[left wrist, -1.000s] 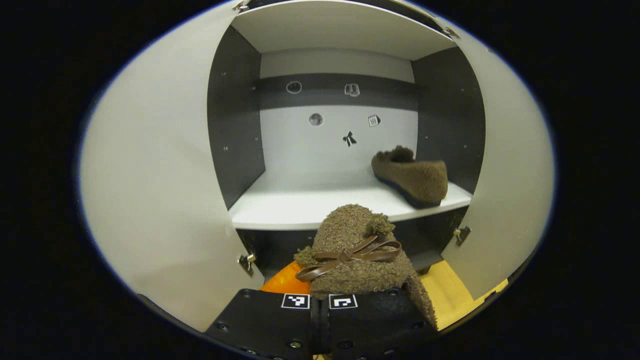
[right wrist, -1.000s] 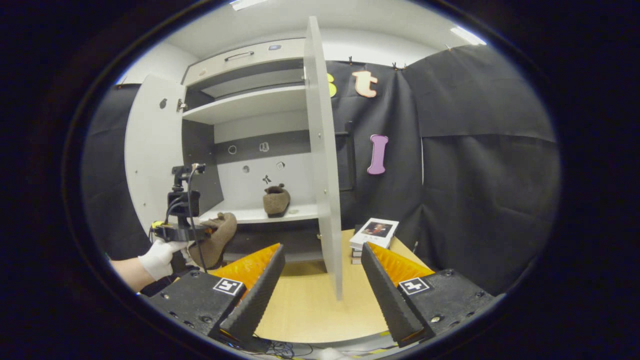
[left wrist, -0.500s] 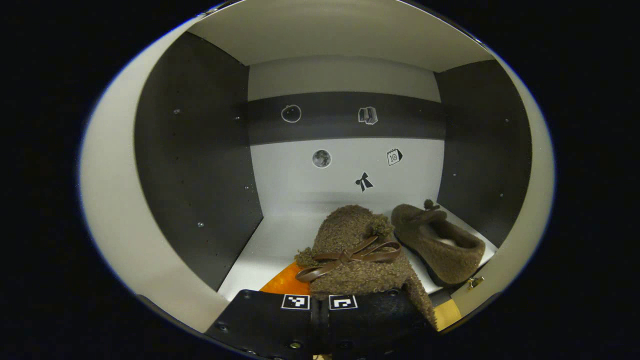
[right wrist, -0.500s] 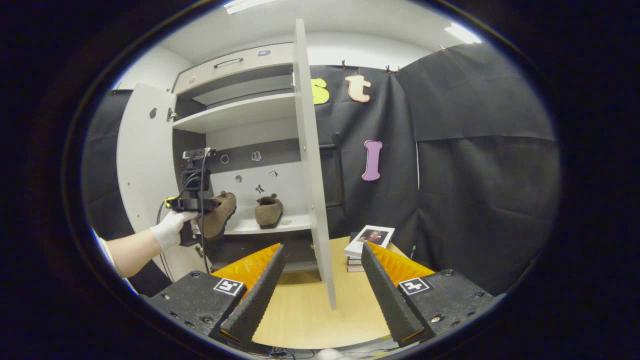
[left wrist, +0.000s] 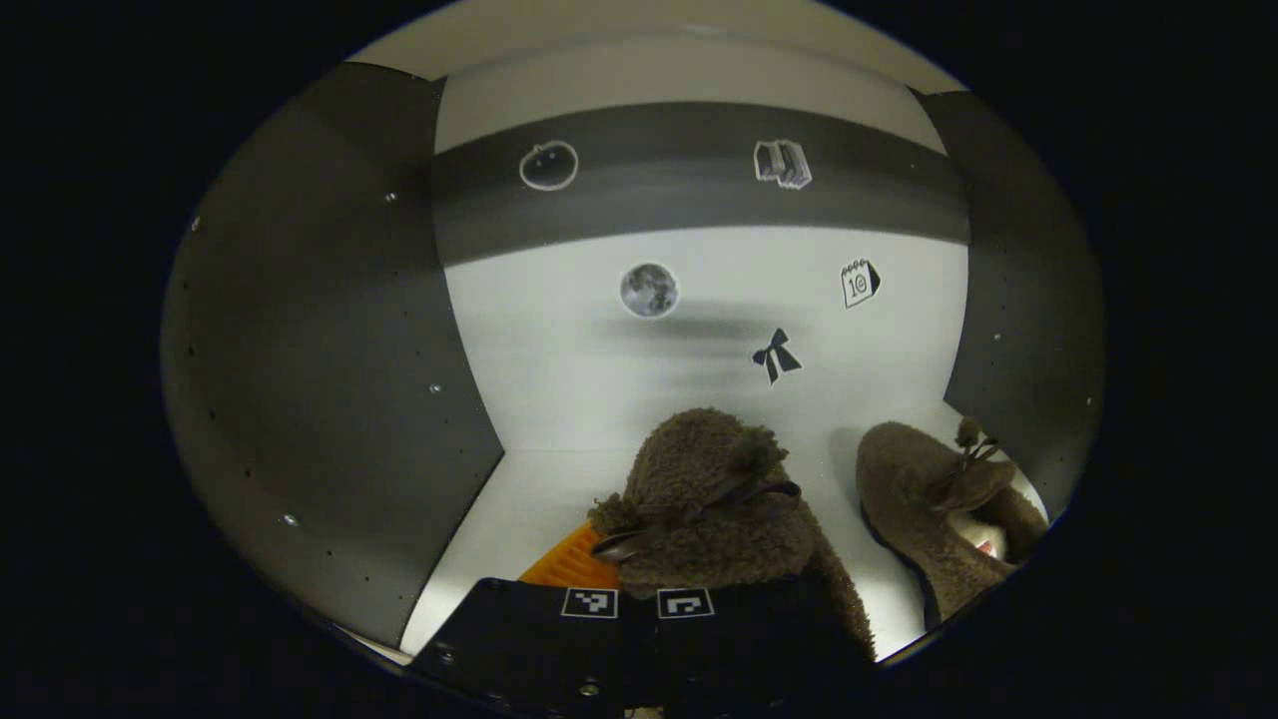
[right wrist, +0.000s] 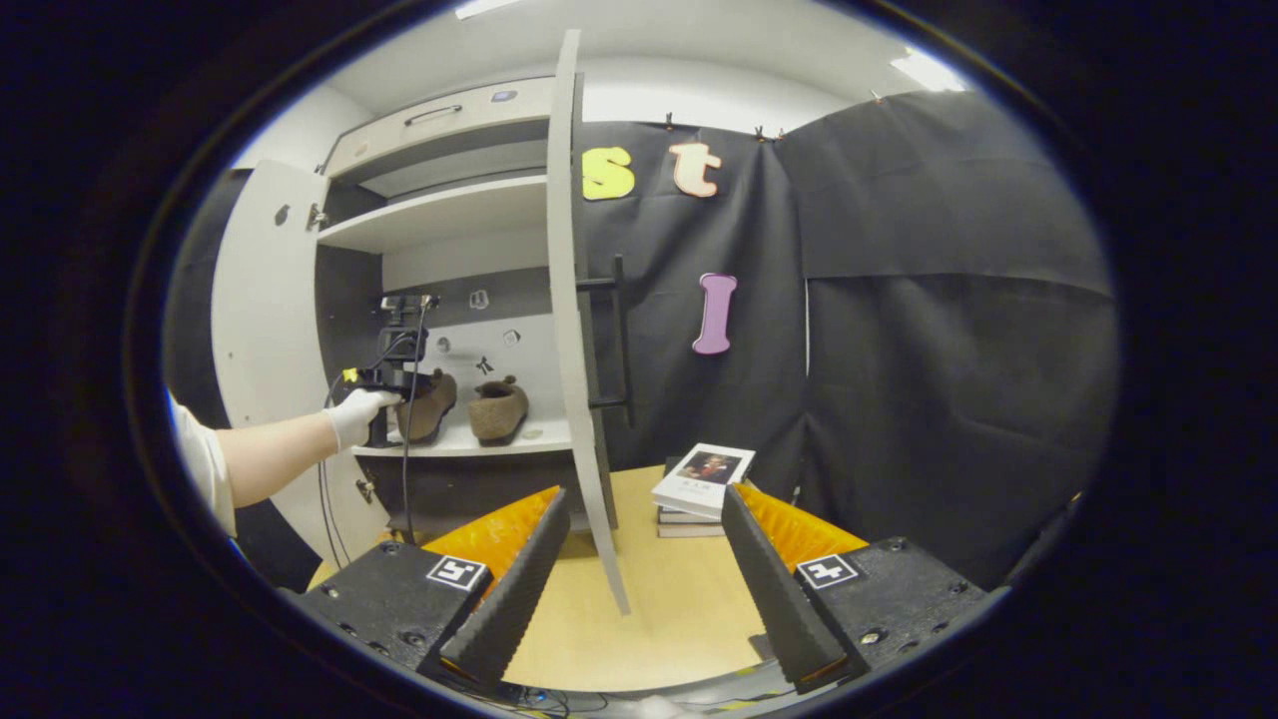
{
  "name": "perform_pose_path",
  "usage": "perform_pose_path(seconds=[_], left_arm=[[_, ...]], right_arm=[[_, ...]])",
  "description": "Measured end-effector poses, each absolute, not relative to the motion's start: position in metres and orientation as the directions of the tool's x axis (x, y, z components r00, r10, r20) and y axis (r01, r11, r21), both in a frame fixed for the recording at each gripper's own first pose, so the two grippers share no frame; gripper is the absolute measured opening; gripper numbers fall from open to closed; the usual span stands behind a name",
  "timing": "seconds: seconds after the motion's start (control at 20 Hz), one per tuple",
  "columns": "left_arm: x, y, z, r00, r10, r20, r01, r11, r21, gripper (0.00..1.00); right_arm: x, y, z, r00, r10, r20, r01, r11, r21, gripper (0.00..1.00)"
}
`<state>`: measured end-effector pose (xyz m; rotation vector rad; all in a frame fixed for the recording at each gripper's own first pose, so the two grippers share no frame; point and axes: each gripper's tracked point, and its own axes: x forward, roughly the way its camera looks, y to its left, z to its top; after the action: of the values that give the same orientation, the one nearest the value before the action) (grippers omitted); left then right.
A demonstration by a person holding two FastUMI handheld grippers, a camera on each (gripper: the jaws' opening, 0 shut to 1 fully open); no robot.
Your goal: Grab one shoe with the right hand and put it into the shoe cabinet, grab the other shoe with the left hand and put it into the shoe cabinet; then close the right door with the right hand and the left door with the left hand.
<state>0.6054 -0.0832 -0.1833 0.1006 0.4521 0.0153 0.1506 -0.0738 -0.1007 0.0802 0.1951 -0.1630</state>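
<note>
In the left gripper view my left gripper [left wrist: 639, 589] is shut on a fuzzy brown shoe with a ribbon bow [left wrist: 704, 509], held inside the shoe cabinet above its white shelf [left wrist: 519, 499]. The other brown shoe [left wrist: 929, 499] rests on that shelf to the right. In the right gripper view my right gripper [right wrist: 639, 559] is open with nothing between its fingers, back from the cabinet. That view shows the left gripper [right wrist: 384, 379] in a gloved hand [right wrist: 354, 414] with the held shoe [right wrist: 427, 404] beside the shelved shoe [right wrist: 499, 409]. The right door [right wrist: 574, 330] and left door [right wrist: 255, 330] stand open.
A stack of books [right wrist: 699, 484] lies on the wooden table [right wrist: 649, 609] right of the cabinet. The open right door hangs edge-on just ahead of my right gripper. Stickers [left wrist: 649, 290] dot the cabinet's back wall. A higher shelf [right wrist: 439, 210] sits above.
The left gripper has carried its shoe from in front of the cabinet deep inside, over the shelf beside the other shoe. The right gripper view has shifted right a little; the gripper stays open.
</note>
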Motion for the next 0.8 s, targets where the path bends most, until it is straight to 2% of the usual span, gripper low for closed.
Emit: perform_pose_path(seconds=[0.1, 0.25, 0.35, 0.4, 0.45, 0.5, 0.55, 0.7, 0.8], left_arm=[[0.608, -0.083, -0.193, 0.883, 0.050, -0.466, 0.003, 0.994, 0.113, 0.02], [0.606, -0.080, -0.199, 0.868, 0.062, -0.492, 0.005, 0.991, 0.133, 0.00], [0.603, -0.078, -0.200, 0.857, 0.061, -0.511, 0.006, 0.992, 0.128, 0.06], [0.600, -0.079, -0.199, 0.857, 0.057, -0.511, 0.009, 0.992, 0.126, 0.16], [0.598, -0.078, -0.197, 0.857, 0.054, -0.512, 0.014, 0.992, 0.126, 0.15], [0.595, -0.081, -0.196, 0.859, 0.033, -0.511, 0.030, 0.993, 0.115, 0.19], [0.592, -0.082, -0.195, 0.856, 0.015, -0.517, 0.044, 0.994, 0.102, 0.29], [0.583, -0.067, -0.184, 0.864, 0.034, -0.503, 0.026, 0.993, 0.111, 0.80], [0.572, -0.067, -0.171, 0.872, 0.017, -0.489, 0.037, 0.994, 0.101, 0.92]], right_arm=[[0.153, -0.076, -0.104, 0.966, -0.151, -0.212, 0.169, 0.983, 0.069, 0.98], [0.159, -0.076, -0.114, 0.963, -0.137, -0.233, 0.156, 0.986, 0.064, 0.98], [0.162, -0.074, -0.117, 0.962, -0.124, -0.242, 0.146, 0.986, 0.075, 0.98], [0.162, -0.073, -0.118, 0.962, -0.119, -0.245, 0.142, 0.987, 0.079, 0.97], [0.162, -0.073, -0.120, 0.962, -0.116, -0.249, 0.140, 0.987, 0.080, 0.98], [0.162, -0.073, -0.120, 0.962, -0.114, -0.249, 0.138, 0.987, 0.082, 0.98], [0.162, -0.072, -0.120, 0.962, -0.110, -0.248, 0.135, 0.987, 0.086, 0.98], [0.160, -0.071, -0.120, 0.965, -0.103, -0.242, 0.128, 0.988, 0.090, 0.98], [0.157, -0.071, -0.119, 0.966, -0.102, -0.239, 0.127, 0.988, 0.092, 0.97]])
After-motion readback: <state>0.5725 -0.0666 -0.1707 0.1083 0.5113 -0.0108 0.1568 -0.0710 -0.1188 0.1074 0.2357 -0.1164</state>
